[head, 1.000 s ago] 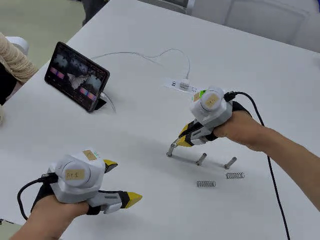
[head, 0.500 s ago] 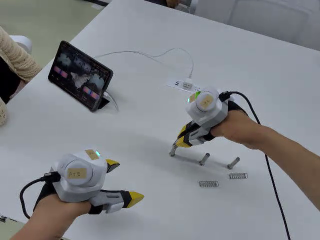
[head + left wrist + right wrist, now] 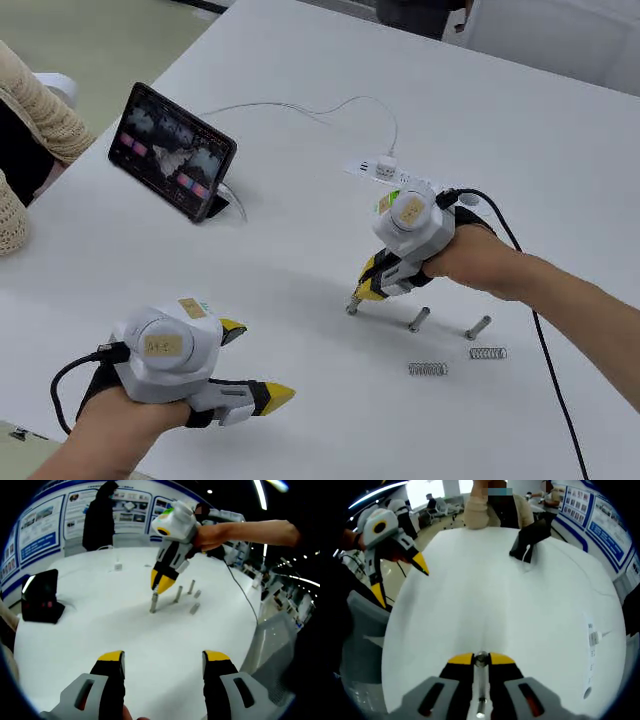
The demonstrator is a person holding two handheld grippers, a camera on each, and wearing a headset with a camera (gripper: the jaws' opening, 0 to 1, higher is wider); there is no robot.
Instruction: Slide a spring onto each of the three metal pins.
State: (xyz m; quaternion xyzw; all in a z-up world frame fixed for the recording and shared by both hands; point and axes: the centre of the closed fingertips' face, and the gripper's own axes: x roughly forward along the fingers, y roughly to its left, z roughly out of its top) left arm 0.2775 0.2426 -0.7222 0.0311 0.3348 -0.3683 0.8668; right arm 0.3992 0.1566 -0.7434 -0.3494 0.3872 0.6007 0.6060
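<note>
A spring (image 3: 156, 591) is gripped in the closed jaws of the right hand-held gripper (image 3: 364, 291), at the top of the end pin (image 3: 352, 308). Whether the coil is already threaded cannot be told. The middle pin (image 3: 419, 319) and the last pin (image 3: 478, 327) stand bare, with two loose springs (image 3: 427, 369) lying near them on the tabletop (image 3: 300, 180). The left hand-held gripper (image 3: 255, 363) is held well apart, its jaws spread and empty. If the spring is let go off-axis, it could be caught on the pin's tip and flicked away. If it is pressed at a slant, the pin might be tipped and the middle pin knocked.
</note>
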